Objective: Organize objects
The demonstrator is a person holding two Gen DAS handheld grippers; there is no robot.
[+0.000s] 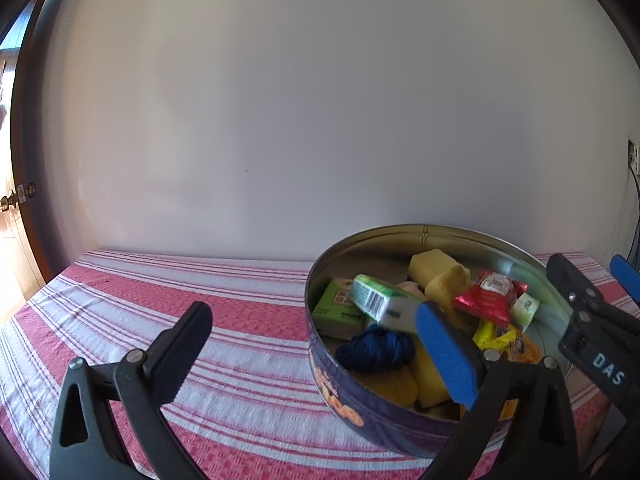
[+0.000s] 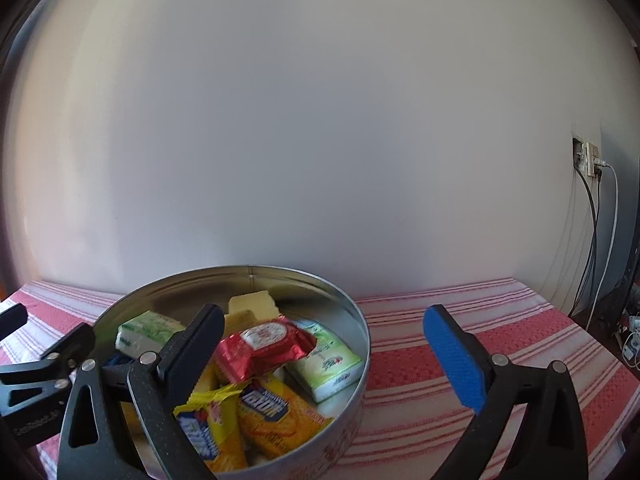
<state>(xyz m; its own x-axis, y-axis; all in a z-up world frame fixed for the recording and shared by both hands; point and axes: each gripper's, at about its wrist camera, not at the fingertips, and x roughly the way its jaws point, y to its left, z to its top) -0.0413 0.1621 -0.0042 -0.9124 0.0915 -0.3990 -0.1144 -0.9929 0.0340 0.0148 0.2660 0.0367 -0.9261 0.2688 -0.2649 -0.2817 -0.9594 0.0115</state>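
1. A round tin (image 1: 400, 416) with a dark blue printed outer wall and a bare metal inside sits on the worktop (image 1: 224, 308), which is covered by a red-and-white striped cloth; in the left wrist view it fills the lower right of the frame, and in the right wrist view the lower left.
2. The tin holds a jumble of things: a red foil packet (image 2: 264, 342) on top near the middle, a pale green tissue pack (image 2: 332, 364) against the right inner wall, and yellow biscuit packs (image 2: 276, 416) at the front.
3. Toward the far wall of the tin lie yellow sponges (image 1: 436, 272), and a dark blue bundle (image 1: 376, 350) lies at its near left side in the left wrist view.
4. A green-and-white box (image 1: 380, 300) sits tilted, just above the blue bundle.
5. The left claw (image 1: 316, 344) stands wide apart with nothing clamped; its blue-padded finger is over the tin's contents, its black finger over the cloth.
6. The right claw (image 2: 324, 344) is likewise spread wide and empty, its black finger over the tin and its blue one over the cloth at lower right.
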